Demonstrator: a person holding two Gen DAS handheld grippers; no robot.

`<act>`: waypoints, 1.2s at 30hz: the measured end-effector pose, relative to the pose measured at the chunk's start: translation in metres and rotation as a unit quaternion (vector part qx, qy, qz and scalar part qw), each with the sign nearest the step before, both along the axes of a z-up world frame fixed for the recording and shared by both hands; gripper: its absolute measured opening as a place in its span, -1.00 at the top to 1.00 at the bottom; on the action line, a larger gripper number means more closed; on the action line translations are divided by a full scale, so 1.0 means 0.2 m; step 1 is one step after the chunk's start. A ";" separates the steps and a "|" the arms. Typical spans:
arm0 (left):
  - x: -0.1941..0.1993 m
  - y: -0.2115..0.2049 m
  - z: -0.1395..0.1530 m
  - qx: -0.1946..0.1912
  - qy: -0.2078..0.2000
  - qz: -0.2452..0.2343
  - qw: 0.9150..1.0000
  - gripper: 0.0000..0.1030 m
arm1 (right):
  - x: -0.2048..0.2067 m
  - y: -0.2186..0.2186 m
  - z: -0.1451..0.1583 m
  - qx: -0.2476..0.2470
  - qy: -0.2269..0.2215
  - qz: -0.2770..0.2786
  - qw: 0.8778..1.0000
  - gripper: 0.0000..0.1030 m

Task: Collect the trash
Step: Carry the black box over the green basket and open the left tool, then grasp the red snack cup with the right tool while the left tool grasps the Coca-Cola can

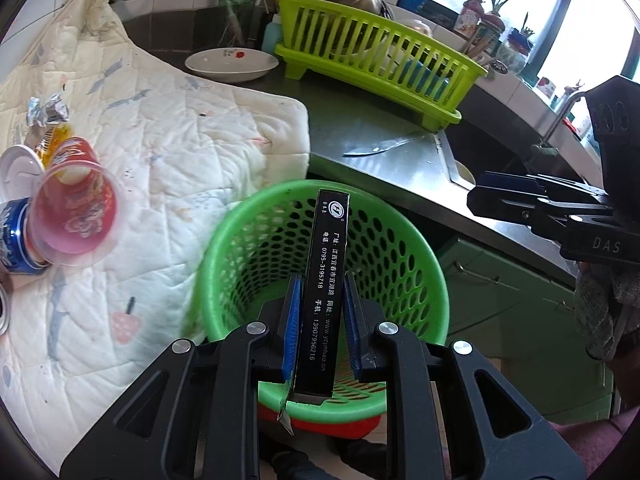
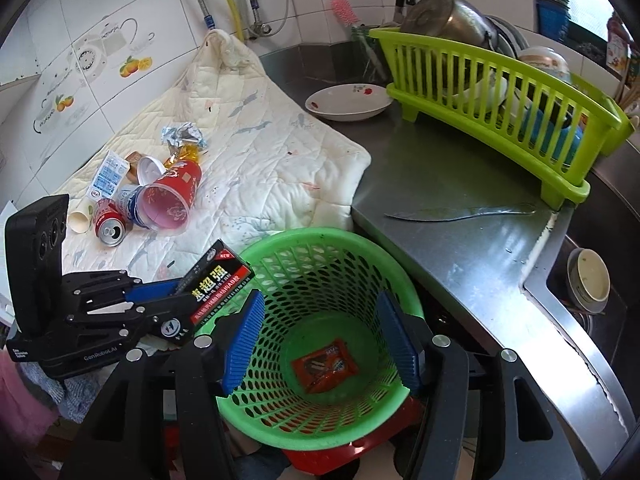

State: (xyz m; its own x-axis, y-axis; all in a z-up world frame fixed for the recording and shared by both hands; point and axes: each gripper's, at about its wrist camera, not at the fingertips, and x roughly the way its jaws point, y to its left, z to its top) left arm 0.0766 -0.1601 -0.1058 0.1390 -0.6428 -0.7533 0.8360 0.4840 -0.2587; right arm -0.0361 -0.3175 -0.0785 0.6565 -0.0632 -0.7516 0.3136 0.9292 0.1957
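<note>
Left gripper point(image 1: 322, 320), seen through the left wrist camera, is clamped on a narrow black box point(image 1: 325, 288) with white printed text. Both blue pads point(image 1: 294, 320) press the long side faces, and the box stands upright above the green basket point(image 1: 224, 240), over its open mouth. Judged from its look, the box is light printed cardboard: stiff along its edges, easily crushed across its broad faces, not slippery. The present hold across the narrow faces suits it. Beyond the basket, toward the wall, further trash lies on the quilted cloth point(image 1: 180, 140): a red plastic cup point(image 1: 76, 208), a blue can point(image 1: 16, 236) and a crumpled foil wrapper point(image 1: 46, 110).

Right wrist camera: the right gripper point(image 2: 320, 340) hangs directly above the basket point(image 2: 360, 248) with its jaws spread wide; the blue pads point(image 2: 244, 340) touch nothing and hold nothing. One red sachet point(image 2: 324, 364) lies on the basket floor. The left gripper point(image 2: 160, 300) holds the box point(image 2: 218, 284) tilted at the basket's near-left rim, not yet released. A red drink can point(image 2: 108, 224) and the cup point(image 2: 172, 196) lie on the cloth point(image 2: 280, 160) beyond the basket.
</note>
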 end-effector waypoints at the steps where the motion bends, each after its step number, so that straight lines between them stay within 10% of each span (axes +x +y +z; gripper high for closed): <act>1: -0.01 -0.01 0.00 0.000 0.001 -0.001 1.000 0.61 | -0.01 -0.01 0.00 0.001 -0.001 -0.001 1.000 -0.12; 9: -0.09 -0.06 -0.01 -0.014 -0.004 0.007 1.000 0.14 | -0.05 -0.01 0.00 0.003 -0.002 0.006 1.000 -0.12; 21: -0.03 0.16 0.06 -0.006 -0.012 0.083 0.996 0.07 | 0.07 0.08 0.03 0.003 -0.012 0.051 0.999 -0.22; 36: 0.19 0.64 0.15 -0.002 -0.025 0.237 0.971 -0.20 | 0.50 0.37 0.10 0.002 -0.006 0.150 0.989 -0.23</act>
State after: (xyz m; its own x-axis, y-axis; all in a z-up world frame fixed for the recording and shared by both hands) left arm 0.1149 -0.0329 -0.0750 0.4561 -0.5000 -0.7362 0.5303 0.8170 -0.2264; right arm 0.0632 -0.2430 -0.0587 0.6539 0.1385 -0.7438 0.0220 0.9792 0.2017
